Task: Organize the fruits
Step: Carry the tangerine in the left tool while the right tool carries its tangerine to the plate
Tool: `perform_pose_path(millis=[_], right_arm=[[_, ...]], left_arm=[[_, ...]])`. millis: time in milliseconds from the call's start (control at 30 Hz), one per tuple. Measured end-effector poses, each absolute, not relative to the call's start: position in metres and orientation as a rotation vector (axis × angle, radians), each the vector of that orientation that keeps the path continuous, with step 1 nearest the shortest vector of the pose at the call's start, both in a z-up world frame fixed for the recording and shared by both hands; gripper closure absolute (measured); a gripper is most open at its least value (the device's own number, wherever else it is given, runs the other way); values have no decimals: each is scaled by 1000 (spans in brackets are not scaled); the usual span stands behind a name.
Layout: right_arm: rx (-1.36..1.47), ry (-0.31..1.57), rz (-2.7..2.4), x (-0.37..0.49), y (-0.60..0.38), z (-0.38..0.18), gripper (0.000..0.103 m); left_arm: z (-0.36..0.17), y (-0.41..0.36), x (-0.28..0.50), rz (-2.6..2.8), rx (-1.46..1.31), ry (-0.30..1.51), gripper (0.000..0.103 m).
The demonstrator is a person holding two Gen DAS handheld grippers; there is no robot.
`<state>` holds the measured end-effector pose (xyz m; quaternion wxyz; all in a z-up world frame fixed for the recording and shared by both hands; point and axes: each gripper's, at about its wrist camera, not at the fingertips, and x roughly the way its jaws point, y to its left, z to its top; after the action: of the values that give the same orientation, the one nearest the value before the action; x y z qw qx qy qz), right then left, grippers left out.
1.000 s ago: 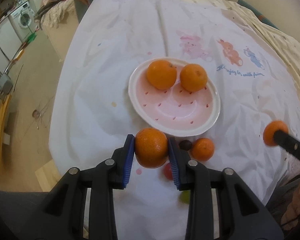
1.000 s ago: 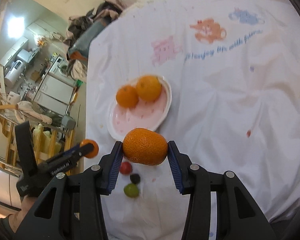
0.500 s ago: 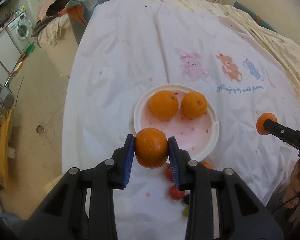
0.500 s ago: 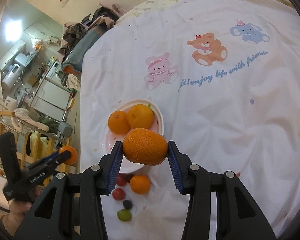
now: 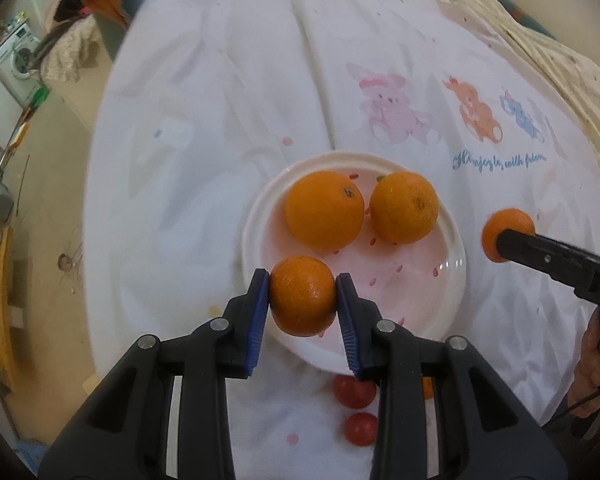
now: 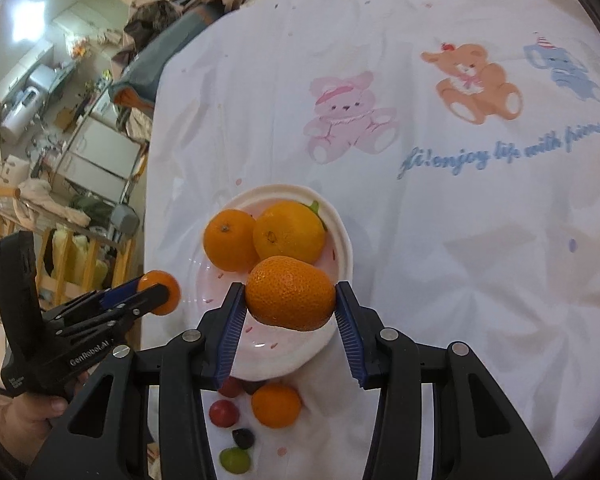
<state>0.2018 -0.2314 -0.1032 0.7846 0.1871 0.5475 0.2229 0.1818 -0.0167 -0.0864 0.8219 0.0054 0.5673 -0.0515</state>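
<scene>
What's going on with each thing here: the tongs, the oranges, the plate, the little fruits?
Left tongs: shut on a round orange.
Right tongs: shut on an oval orange.
White-rimmed pink plate: holds two oranges.
Small red fruits: loose on white cloth.

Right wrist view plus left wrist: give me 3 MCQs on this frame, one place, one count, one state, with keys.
1. Where do the small red fruits lie?
A. on the cloth, on the near side of the plate
B. on the plate
C. on the floor

2. How many oranges rest on the plate?
A. none
B. two
C. five

3. What state is the right gripper in?
A. open, empty
B. shut on an orange
C. shut on the plate rim

Key:
1 A: the small red fruits sit on the cloth, off the plate.
2 B: two oranges lie there.
3 B: the right gripper has its jaws pressed on an orange; the left gripper likewise holds an orange.
</scene>
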Motion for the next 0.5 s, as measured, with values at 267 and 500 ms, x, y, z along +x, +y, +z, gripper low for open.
perform_pose_path(millis=[267,500], right_arm=[[408,1250,501,214,-218,-129,56],[404,1286,510,214,-212,-140,56]], left_arm=[[-107,-15,190,-133,5,1235,73],[-115,-9,195,-139,-37,1263,72]])
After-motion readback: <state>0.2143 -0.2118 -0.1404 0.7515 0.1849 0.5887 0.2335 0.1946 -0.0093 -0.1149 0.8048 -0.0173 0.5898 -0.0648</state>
